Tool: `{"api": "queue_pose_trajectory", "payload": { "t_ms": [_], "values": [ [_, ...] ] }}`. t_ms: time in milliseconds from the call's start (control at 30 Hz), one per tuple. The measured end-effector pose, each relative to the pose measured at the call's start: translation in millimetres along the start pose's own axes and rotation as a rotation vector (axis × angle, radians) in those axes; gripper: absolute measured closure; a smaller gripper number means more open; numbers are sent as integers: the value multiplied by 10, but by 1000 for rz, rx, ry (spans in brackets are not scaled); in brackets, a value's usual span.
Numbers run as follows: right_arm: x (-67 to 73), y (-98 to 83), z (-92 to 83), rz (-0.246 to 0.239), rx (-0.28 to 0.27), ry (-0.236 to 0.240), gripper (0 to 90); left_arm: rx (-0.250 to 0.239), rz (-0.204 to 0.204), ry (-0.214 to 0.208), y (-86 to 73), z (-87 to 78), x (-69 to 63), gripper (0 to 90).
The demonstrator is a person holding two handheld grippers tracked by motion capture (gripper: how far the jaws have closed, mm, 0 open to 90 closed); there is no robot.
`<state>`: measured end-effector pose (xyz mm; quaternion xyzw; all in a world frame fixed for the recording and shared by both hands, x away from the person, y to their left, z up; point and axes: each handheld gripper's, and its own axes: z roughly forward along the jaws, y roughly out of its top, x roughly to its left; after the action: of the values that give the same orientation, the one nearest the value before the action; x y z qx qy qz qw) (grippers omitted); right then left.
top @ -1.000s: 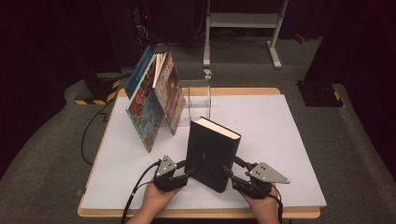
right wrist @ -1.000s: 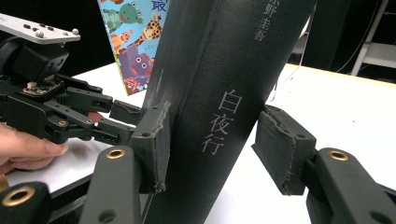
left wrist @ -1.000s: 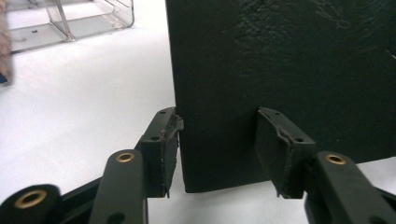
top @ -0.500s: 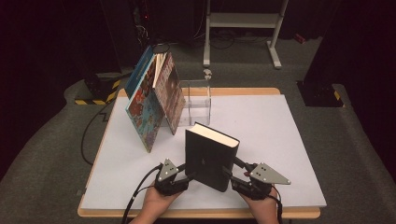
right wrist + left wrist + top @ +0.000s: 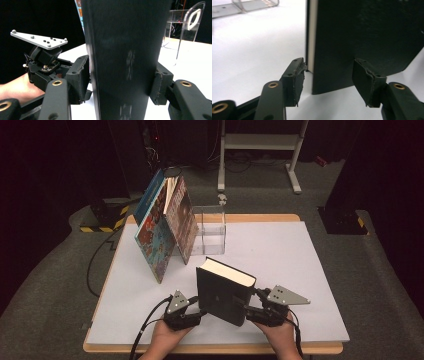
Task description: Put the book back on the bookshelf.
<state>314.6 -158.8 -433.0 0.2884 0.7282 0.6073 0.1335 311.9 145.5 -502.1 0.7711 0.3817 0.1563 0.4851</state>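
A thick black hardcover book [image 5: 223,292] stands upright on its lower edge on the white table, its cream page block showing along the top and down one side. It sits between the left gripper [image 5: 196,314] and the right gripper [image 5: 248,312], one at each lower corner. Seen from the right gripper view, the dark spine [image 5: 125,60] rises between that gripper's jaws, bearing faint lettering too blurred to read.

black book [image 5: 125,57]: top cut off; spine lettering blurred | right gripper [image 5: 248,311]: fingertips hidden behind book
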Motion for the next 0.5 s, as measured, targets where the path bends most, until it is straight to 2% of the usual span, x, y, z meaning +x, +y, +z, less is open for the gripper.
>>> {"api": "queue_pose_trajectory", "payload": {
  "t_ms": [100,200,367,400,500],
  "values": [
    [18,33,44,-9,16,-4,413,0,4,19,3,-78,107,388],
    [-7,63,76,5,26,17,419,3,28,83,15,-188,272,370],
    [-17,110,96,-4,26,16,417,65,66,219,-4,-301,576,335],
    [-18,117,98,-8,23,17,417,77,60,249,-24,-328,650,323],
    [-12,155,113,-23,29,13,417,75,24,275,-89,-395,775,327]
  ]
}}
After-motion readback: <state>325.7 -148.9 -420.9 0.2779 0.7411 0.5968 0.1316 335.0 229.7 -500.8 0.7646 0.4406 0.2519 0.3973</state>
